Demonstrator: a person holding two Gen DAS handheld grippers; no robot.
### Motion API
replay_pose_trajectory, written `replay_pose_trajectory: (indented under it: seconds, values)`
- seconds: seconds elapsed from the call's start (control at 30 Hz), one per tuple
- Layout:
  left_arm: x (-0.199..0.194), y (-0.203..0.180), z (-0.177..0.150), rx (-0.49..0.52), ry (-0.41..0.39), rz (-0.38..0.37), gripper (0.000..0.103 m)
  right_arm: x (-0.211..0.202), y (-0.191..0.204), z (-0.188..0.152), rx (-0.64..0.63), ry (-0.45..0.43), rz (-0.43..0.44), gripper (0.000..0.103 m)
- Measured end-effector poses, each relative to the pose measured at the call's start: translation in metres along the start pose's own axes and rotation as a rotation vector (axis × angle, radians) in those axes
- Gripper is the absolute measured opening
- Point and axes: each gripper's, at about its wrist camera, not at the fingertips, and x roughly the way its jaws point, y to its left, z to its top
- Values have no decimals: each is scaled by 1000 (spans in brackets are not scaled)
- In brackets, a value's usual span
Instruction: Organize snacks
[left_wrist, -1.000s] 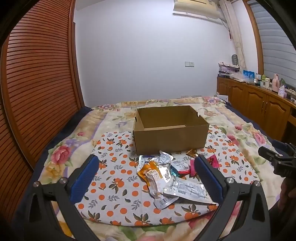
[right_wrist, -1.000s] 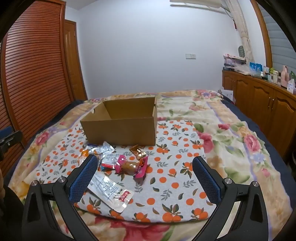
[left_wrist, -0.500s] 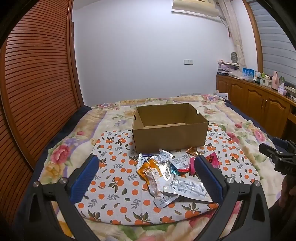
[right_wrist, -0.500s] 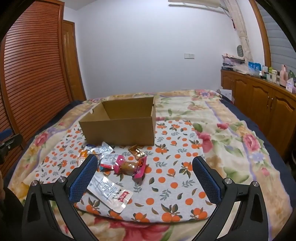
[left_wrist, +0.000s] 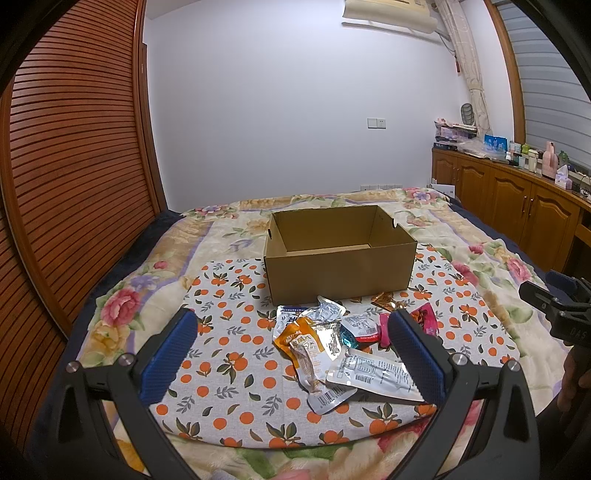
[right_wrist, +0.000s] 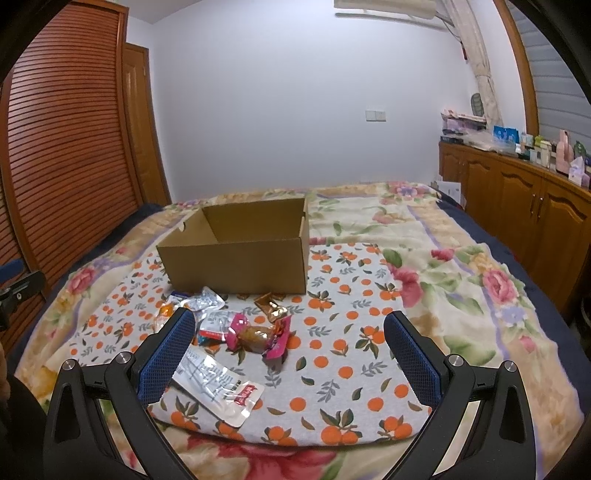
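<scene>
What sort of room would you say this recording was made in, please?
Most likely a bedroom: the snacks and cardboard box sit on a bed with a floral blanket, beside a louvred wooden wardrobe and a cabinet holding toiletries.

A floral-quilted bed (left_wrist: 155, 258) carries an orange-print cloth (left_wrist: 236, 354) — on it an open cardboard box (left_wrist: 340, 269) and scattered snack packets (left_wrist: 332, 343) (overlapping).

Cardboard box (left_wrist: 340, 258) open-topped — approach from above unobstructed. Snack packets (left_wrist: 332, 343) crowd the cloth just before its near wall; orange-print cloth (right_wrist: 354, 354) right of them lies bare.
</scene>
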Motion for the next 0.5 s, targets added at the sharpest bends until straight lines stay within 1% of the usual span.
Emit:
replay_pose_trajectory:
  seconds: [0.5]
  values:
    - [0, -1, -3, 2, 2, 1, 103, 0, 3, 0, 2, -2, -1, 103]
